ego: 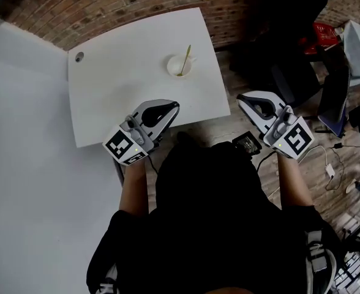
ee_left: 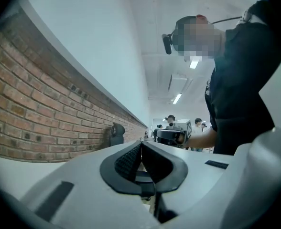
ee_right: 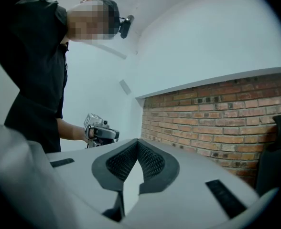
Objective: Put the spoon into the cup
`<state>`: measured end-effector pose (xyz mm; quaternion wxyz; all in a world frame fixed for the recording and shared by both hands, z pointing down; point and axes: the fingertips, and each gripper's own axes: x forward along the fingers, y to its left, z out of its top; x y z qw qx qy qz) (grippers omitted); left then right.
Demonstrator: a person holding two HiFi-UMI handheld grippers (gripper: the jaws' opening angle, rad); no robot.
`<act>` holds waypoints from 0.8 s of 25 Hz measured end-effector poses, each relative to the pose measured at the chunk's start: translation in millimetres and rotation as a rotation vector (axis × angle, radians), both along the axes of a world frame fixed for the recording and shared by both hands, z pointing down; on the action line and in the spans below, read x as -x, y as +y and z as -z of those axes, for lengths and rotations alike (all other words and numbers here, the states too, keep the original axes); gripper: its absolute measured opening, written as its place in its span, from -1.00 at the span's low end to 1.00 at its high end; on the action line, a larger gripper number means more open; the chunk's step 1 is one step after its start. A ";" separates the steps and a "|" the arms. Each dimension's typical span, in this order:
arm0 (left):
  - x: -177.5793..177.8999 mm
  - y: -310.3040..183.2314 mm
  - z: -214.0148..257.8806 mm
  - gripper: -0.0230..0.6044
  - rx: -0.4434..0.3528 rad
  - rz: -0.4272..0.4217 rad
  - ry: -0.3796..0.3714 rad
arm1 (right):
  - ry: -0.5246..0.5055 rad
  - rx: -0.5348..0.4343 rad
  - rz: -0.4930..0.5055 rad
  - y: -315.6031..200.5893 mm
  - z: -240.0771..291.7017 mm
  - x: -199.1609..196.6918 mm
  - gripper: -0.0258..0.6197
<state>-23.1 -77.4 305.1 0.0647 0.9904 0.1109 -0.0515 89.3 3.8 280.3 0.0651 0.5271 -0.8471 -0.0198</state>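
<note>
Spoon (ego: pixel 185 59) stands in cup (ego: pixel 171 67), handle leaning toward the brick wall (ego: pixel 137 5).

The slim yellowish spoon (ego: pixel 186 57) stands in the white round cup (ego: pixel 177 68) on the white table (ego: pixel 125 90), toward its far right corner.

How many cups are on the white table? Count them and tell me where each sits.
1. The cup sits on the far right part of the table, with the spoon standing in it. No other cup shows.
</note>
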 end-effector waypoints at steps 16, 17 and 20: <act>32.1 197.0 -54.1 -0.87 0.107 0.030 -0.179 | -0.218 0.041 0.153 145.1 -57.6 53.7 -0.90; 35.4 200.6 -53.9 -0.87 0.105 0.035 -0.185 | -0.214 0.037 0.162 148.6 -57.5 57.3 -0.90; 43.0 211.5 -48.8 -0.87 0.091 0.028 -0.185 | -0.214 0.031 0.180 160.1 -56.0 71.7 -0.90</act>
